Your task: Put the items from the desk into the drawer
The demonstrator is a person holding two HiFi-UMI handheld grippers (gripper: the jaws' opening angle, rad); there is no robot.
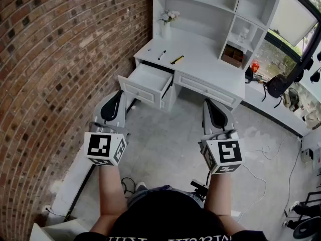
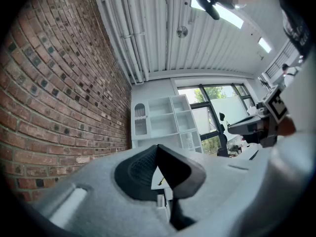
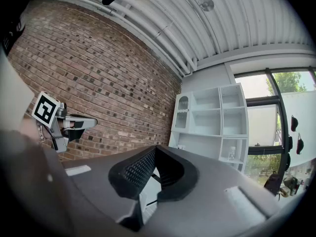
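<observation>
Items: marker (image 1: 161, 55), yellow tool (image 1: 176, 59) on tabletop (image 1: 200, 51), well beyond left tongs (image 1: 111, 105) and right tongs (image 1: 216, 113).
Tongs: I see both pinched together, empty.
Hands: side by side, reaching forward.

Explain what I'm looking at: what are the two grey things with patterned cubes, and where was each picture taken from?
A person holds a grey left gripper and right gripper; the cubes belong to them. One picture comes from a head camera looking down; the other two from a camera on each gripper, looking along its jaws. Both pairs of jaws are shut, holding nothing. Ahead, the white desk has one white drawer pulled open; a black marker pen and a slim yellow-and-black tool lie on its top.
</observation>
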